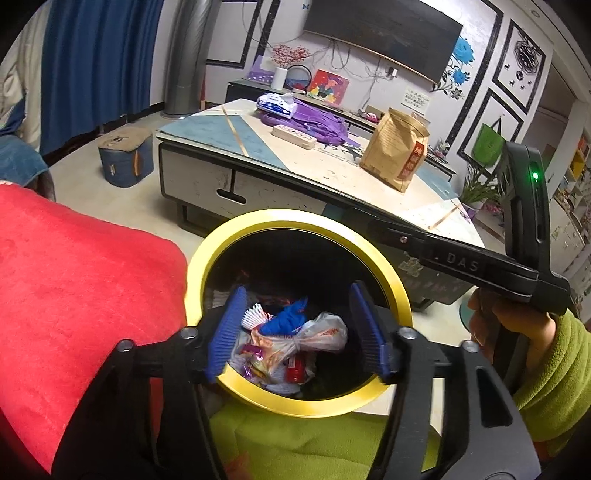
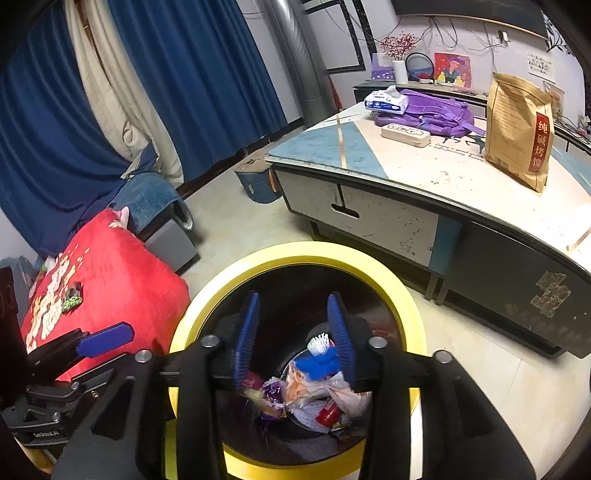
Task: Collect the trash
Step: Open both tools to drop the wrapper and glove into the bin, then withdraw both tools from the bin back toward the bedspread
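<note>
Left wrist view: both grippers, left point(image 1: 295, 328) and right point(image 2: 294, 338), tilted down over the yellow-rimmed bin point(image 1: 207, 254), jaws apart, empty.

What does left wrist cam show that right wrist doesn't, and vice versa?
Left wrist only: the right tool's black body crossing the frame, a hand in a green sleeve holding it, and a wall-mounted TV.

Right wrist only: one blue pad of the left tool at the left edge, and a floral print on the red blanket.

Both: the yellow-rimmed bin with trash inside, including a tied plastic bag, plus the coffee table carrying a brown paper bag and a purple backpack.
</note>
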Available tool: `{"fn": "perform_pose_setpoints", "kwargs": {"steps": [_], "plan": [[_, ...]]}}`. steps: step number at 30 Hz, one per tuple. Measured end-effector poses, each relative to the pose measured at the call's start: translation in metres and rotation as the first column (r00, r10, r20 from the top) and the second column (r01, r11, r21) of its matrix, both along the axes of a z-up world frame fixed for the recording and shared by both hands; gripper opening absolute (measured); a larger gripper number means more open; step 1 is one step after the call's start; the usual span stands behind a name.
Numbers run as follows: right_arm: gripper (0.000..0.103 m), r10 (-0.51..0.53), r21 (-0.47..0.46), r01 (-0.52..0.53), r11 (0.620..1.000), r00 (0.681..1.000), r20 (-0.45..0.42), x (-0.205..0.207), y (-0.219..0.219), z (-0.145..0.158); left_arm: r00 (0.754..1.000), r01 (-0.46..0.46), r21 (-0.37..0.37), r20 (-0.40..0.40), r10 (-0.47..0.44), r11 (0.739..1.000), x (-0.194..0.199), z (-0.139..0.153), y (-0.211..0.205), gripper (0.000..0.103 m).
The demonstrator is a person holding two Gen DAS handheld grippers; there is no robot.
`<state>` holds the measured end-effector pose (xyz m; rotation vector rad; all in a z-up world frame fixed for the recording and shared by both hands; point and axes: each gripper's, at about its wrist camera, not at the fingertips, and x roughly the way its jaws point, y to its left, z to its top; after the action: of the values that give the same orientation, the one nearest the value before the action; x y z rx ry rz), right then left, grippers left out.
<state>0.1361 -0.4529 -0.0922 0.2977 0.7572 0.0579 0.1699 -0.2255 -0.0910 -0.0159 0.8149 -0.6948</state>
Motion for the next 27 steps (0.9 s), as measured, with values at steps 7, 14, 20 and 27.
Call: {"fn": "perform_pose_setpoints", "kwargs": {"steps": [7,14,20,27], "plan": [[0.056,-0.003,-0.009,0.003,1.000,1.000,0.020,-0.003,0.002,0.006,0.999,-0.039,-0.014,0.002,0.039,0.999,-0.001,0.005,0.010,0.088],[0.079,-0.005,-0.026,0.006,1.000,0.998,0.062,-0.008,0.008,0.019,0.995,-0.095,-0.049,0.015,0.096,0.994,-0.004,0.017,0.029,0.092],[0.084,0.041,-0.043,-0.036,0.998,0.994,0.100,-0.013,0.026,0.033,0.984,-0.171,-0.049,0.046,0.173,0.984,-0.009,0.030,0.056,0.092],[0.088,0.115,-0.062,-0.105,0.993,0.975,0.188,-0.025,0.060,0.051,0.958,-0.266,-0.054,0.094,0.270,0.962,-0.016,0.043,0.091,0.092]]}}
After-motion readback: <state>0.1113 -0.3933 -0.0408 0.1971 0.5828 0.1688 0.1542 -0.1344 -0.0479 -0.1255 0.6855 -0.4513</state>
